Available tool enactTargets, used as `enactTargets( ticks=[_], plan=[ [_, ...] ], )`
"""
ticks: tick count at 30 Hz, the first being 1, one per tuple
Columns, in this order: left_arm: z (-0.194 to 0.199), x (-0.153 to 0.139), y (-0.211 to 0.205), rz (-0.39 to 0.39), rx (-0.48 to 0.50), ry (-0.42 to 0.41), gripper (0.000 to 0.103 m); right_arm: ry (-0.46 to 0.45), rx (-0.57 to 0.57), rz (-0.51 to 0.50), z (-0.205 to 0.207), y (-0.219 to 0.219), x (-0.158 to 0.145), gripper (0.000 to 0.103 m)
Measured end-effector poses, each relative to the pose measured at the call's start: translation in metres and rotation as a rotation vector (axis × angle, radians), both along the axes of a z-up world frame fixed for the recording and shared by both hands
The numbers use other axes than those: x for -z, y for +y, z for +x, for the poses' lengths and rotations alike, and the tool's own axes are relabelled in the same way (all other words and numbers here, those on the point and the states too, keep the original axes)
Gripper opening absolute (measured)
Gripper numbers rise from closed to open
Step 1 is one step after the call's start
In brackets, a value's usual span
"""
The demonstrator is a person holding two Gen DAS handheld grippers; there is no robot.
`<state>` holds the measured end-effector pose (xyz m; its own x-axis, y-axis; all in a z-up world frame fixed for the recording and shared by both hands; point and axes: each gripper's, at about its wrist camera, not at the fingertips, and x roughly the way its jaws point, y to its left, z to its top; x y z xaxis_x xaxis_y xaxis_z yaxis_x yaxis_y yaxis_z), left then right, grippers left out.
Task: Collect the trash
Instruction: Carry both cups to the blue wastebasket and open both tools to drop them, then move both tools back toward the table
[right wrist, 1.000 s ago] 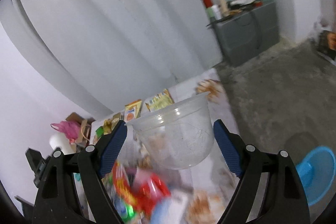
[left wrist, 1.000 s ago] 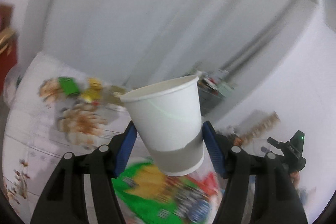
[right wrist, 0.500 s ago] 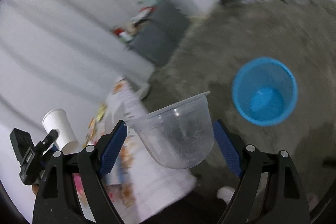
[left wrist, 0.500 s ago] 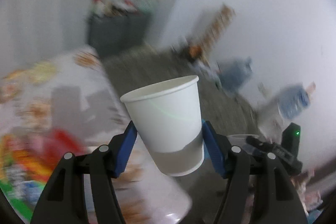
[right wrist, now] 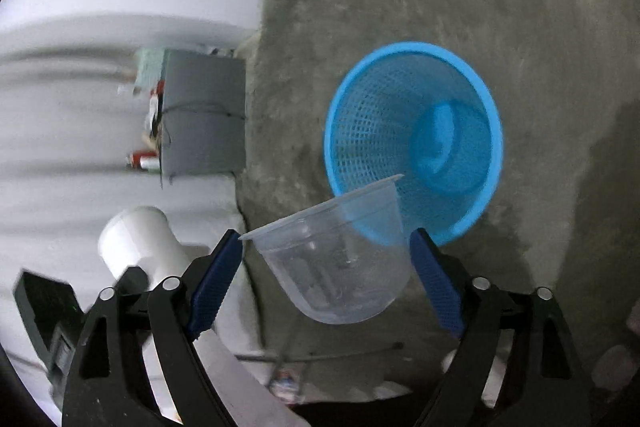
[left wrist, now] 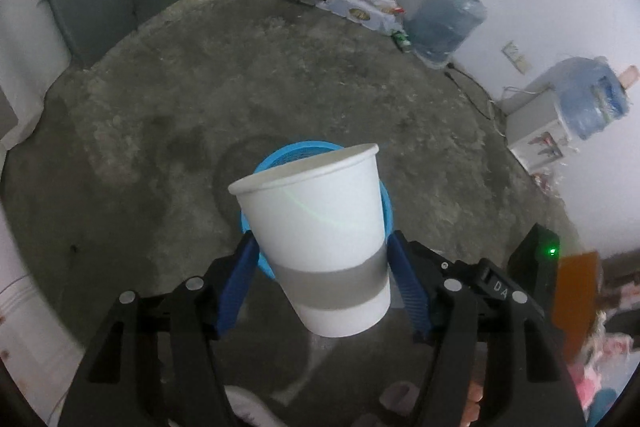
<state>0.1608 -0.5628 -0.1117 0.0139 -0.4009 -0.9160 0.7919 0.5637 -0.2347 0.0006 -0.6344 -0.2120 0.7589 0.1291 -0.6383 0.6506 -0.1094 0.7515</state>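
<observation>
The step in hand looks like the drop: both cups have been carried over the floor to the bin and are about to be let go.

On the left, the left gripper (left wrist: 320,267) has a white paper cup (left wrist: 316,235) with a grey band between its blue pads. Its jaws are opening, and a thin gap shows on each side of the cup, so the grip seems to be coming off. The cup sits tilted, mouth toward the far left, directly in front of the blue mesh bin (left wrist: 280,157), which stands on the grey concrete floor (left wrist: 160,107) and is mostly hidden behind it.

On the right, the right gripper (right wrist: 326,279) has a clear plastic cup (right wrist: 336,267) between its pads, and its jaws are opening too; the pads look just clear of the cup's wall. Here the bin (right wrist: 412,143) lies beyond and to the right, its mouth open toward the camera.

The next move calls for both cups to be truly above the bin's mouth before they fall; the clear cup looks nearer the rim than the middle, so it may want a nudge farther right.
</observation>
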Motion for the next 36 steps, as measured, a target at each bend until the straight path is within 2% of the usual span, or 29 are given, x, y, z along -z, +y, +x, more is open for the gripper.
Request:
enactTargets(
  ticks=[1, 3, 5, 8, 12, 18, 22, 28, 33, 36],
  plan=[
    [-0.001, 0.011, -0.010, 0.025, -0.001, -0.028, 0.079, 0.019, 0.026, 0.030, 0.003, -0.006, 0.015, 0.089],
    [-0.001, 0.023, -0.022, 0.056, 0.005, -0.058, 0.081, 0.050, 0.031, 0.071, -0.003, -0.013, 0.034, 0.093],
    [0.000, 0.032, -0.025, 0.070, -0.008, -0.043, 0.081, 0.115, 0.033, 0.128, 0.001, -0.013, 0.051, 0.093],
    [0.004, 0.034, -0.020, 0.044, -0.031, -0.008, 0.081, 0.152, 0.041, 0.101, -0.003, -0.007, 0.051, 0.093],
    [0.001, 0.011, -0.003, -0.020, 0.003, -0.019, 0.081, 0.153, 0.051, 0.017, -0.017, 0.002, 0.028, 0.093],
    [-0.005, -0.039, 0.048, -0.168, 0.063, -0.009, 0.083, 0.236, 0.020, -0.244, -0.035, 0.028, -0.037, 0.093],
    [-0.005, -0.076, 0.102, -0.230, 0.065, 0.002, 0.090, 0.297, -0.026, -0.480, -0.031, 0.068, -0.102, 0.095],
    [0.004, -0.130, 0.205, -0.327, -0.009, -0.017, 0.090, 0.359, -0.086, -0.787, -0.016, 0.139, -0.179, 0.095],
    [0.001, -0.175, 0.310, -0.459, -0.119, -0.100, 0.091, 0.452, -0.121, -1.013, 0.004, 0.190, -0.218, 0.095],
    [-0.001, -0.191, 0.376, -0.524, -0.209, -0.148, 0.093, 0.421, -0.158, -1.145, 0.010, 0.218, -0.235, 0.095]
  ],
)
